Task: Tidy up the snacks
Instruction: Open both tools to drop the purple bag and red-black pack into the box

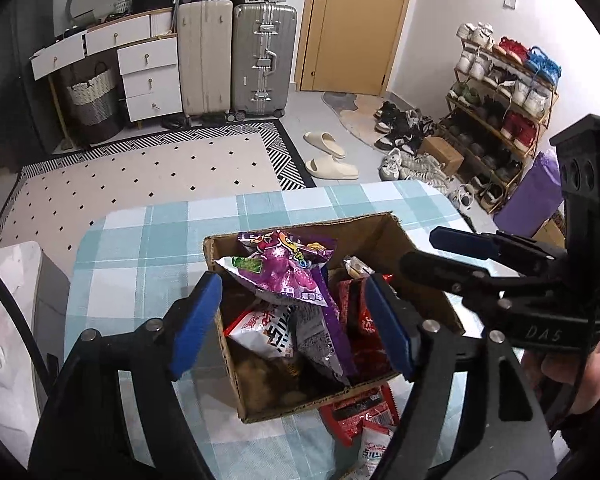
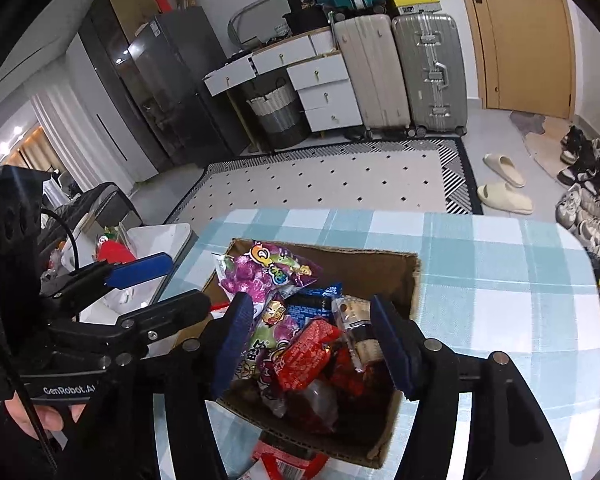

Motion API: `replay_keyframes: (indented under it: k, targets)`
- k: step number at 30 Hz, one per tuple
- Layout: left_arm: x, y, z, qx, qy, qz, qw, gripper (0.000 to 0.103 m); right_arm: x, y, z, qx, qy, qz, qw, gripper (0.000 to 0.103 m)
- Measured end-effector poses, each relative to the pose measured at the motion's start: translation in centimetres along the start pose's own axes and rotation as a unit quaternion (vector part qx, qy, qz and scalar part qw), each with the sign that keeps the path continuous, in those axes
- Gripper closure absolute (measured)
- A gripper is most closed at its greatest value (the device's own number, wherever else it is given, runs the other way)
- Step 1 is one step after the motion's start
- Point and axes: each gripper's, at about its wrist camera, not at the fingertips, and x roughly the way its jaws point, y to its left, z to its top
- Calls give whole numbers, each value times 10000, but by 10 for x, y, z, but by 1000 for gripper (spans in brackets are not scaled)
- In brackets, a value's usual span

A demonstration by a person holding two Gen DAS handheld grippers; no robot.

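The room sits under even, cool indoor light with soft, faint shadows. Bright spots glow at the far left of the right wrist view, and ceiling lights glare off the dark cabinet (image 2: pixel 156 76). Both views bulge hard, with black corners and bowed walls. The snack wrappers (image 1: pixel 288 276) gleam slightly; the near black frames look soft.

We see a tabletop (image 1: pixel 140 240) covered in a pale teal and white check. On it sits a brown cardboard box (image 1: pixel 384 232) with a shiny purple snack bag (image 1: pixel 292 276) on top, red packets (image 2: pixel 304 356) and a blue packet (image 2: pixel 312 304) below. Our tongs are black with blue pads (image 1: pixel 196 320). The rug (image 1: pixel 140 176) is cream with small black diamonds and a black-and-white striped border.
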Motion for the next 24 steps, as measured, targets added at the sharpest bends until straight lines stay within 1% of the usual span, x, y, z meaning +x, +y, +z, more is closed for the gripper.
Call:
replay_keyframes:
  k: [4,5,9,11,13,16,19,22,24]
  targets:
    - [-18,4,-4,-81,-84,50,9999,28,-16,0,-1,31,-166,7,9999,40]
    - [-23,7,-6,-126,-104,79,9998,25,-21,1,-1,37,-212,20,9998,39]
    - [-46,11,-12,-265,-256,89,9993,24,-41,6,-3,1,-412,53,9991,27]
    - [-60,11,-16,-281,-353,141,9989,24,-51,11,-5,-61,-508,96,9986,24]
    - [-71,8,-20,-264,-424,169,9986,23,-63,18,-8,-154,-610,87,9980,17]
    - [-91,0,-28,-176,-550,204,9981,22,-79,29,-13,-316,-758,148,9965,12]
    - [-109,-8,-38,-54,-657,293,9974,22,-96,39,-19,-450,-928,84,9946,7]
    - [-131,-17,-49,1,-860,373,9956,21,-112,45,-26,-502,-1086,127,9927,5]
    - [-148,-22,-58,-21,-1105,428,9930,21,-122,48,-31,-498,-1178,150,9917,4]
